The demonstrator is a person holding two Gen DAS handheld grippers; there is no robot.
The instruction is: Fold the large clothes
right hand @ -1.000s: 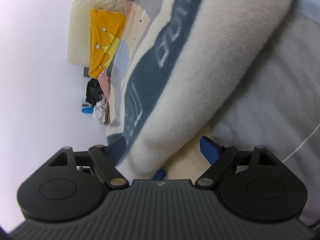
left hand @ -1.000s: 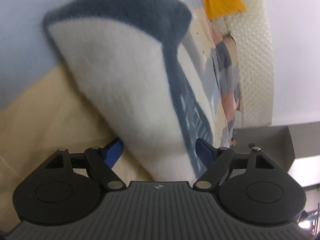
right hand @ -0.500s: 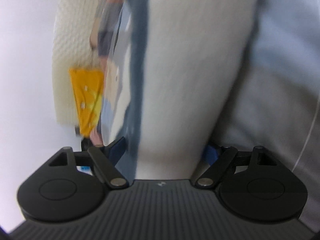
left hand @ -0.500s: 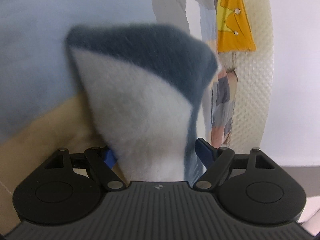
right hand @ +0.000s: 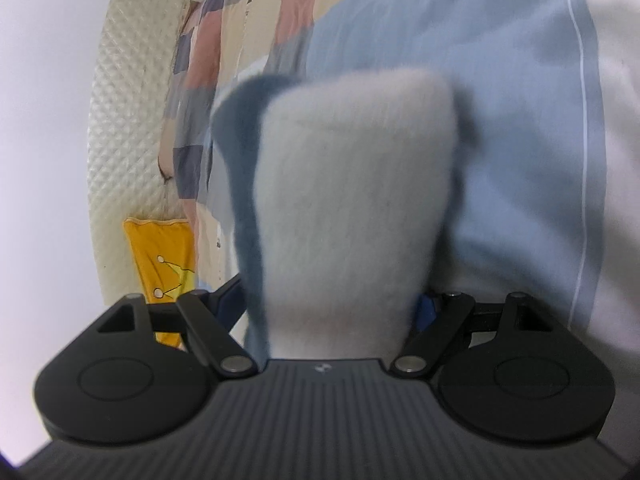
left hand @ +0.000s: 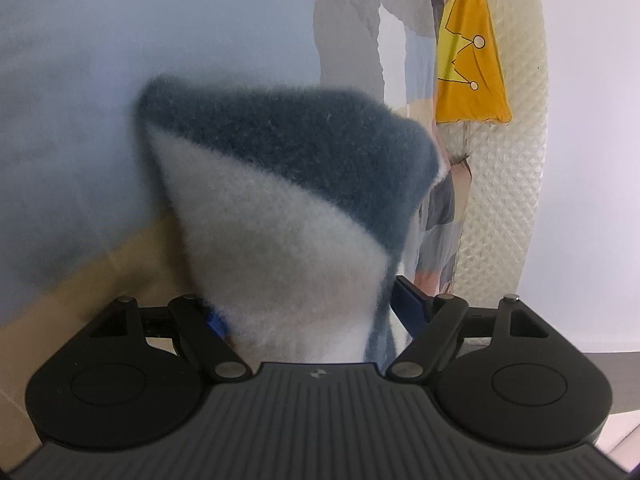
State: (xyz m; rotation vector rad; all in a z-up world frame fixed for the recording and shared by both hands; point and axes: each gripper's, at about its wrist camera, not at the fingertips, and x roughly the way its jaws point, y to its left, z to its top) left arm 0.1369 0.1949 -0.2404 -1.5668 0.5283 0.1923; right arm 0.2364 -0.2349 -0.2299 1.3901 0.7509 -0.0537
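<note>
A fuzzy white-and-slate-blue fleece garment is seen bunched between the jaws of the left gripper. The blue fingers stand wide apart; the thick fold fills the gap and appears gripped, though pad contact is mostly hidden by the pile. In the right wrist view, another bunch of the same fleece garment is wedged in the right gripper, jaws likewise wide, cloth filling the gap, apparently clamped. Both bunches rise forward from the claws, the blue band on top in the left view and along the left edge in the right view. Behind them, a light blue bedsheet, a patchwork cover, a yellow crown-print cloth and a quilted cream headboard are visible. The right view is slightly blurred.
</note>
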